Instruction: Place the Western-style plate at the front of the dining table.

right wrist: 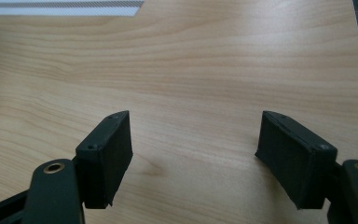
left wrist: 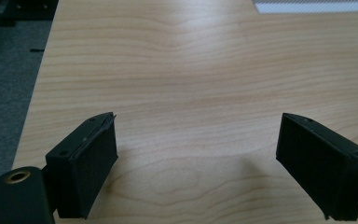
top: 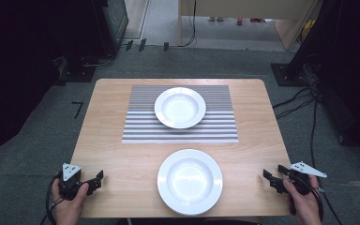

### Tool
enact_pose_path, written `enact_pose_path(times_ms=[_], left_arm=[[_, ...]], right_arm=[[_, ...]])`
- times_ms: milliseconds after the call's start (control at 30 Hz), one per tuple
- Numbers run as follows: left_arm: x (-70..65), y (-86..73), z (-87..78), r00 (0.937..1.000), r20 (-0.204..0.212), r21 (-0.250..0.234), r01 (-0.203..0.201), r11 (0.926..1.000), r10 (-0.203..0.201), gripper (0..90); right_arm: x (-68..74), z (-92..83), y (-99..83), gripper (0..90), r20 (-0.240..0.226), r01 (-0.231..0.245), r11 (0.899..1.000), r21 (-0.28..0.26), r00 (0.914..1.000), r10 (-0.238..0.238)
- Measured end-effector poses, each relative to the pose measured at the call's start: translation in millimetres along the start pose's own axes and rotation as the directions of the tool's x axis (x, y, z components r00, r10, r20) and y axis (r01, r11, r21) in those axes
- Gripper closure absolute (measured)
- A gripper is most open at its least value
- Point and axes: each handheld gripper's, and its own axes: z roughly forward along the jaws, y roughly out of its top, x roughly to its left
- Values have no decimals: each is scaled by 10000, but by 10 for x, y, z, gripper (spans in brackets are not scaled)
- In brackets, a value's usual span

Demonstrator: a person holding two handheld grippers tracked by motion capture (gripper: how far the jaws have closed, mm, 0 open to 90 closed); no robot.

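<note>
Left to right across the bench (top: pixel 122 159), seen from the high view.

Left gripper (top: pixel 98 180): parked at the near left corner, held in the left hand (top: pixel 70 206), fingers (left wrist: pixel 91 165) spread wide and released, nothing but bare wood between them in the left gripper view. Aimed inward, toward the middle.

Near plate (top: pixel 190 181): white, empty, sitting on bare wood at the near edge, midway between both grippers and well apart from each. Likely the thing to be handled next (both tools point its way). Beyond it, a far plate (top: pixel 180 107) resting on a striped placemat (top: pixel 140 126), touching nothing else.

Right gripper (top: pixel 266 177): mirrored at the near right corner in the right hand (top: pixel 304 206), fingers (right wrist: pixel 107 158) likewise released and standing apart over empty wood in the right gripper view.

To do the approach well:
- Keep both sets of fingers spread until the rim lies between them; closing early risks pushing the plate away.
- Come in low and level, sliding the lower finger under the raised rim rather than stabbing down at the glazed face (smooth ceramic, probably slippery).
- Take opposite sides of the rim, left and right, so the plate lifts flat instead of tipping.
- Close gently and evenly, then lift both hands together.
- Mind the near edge of the bench: a sideways nudge could send the plate off it.
</note>
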Motion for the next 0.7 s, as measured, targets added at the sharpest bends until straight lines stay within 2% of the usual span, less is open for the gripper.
enact_pose_path(times_ms=[100, 300, 433, 700], left_arm=[[-1, -4, 19, 10000, -12, 141, 23, 9999, -23, 125], [-72, -24, 39, 9975, -370, 212, -588, 9980, 596, 125], [-77, -24, 40, 9975, -333, 218, -620, 9978, 627, 124], [-76, -20, 45, 9974, -302, 222, -643, 9977, 650, 123]], right_arm=[[10, 8, -8, 262, 114, 153, 9999, -58, 9998, -153], [87, 31, -12, 246, 531, 626, 9979, 141, 9966, -632], [181, 62, -21, 230, 1121, 1309, 9905, 426, 9845, -1349], [197, 68, -22, 200, 1129, 1262, 9909, 478, 9849, -1309]])
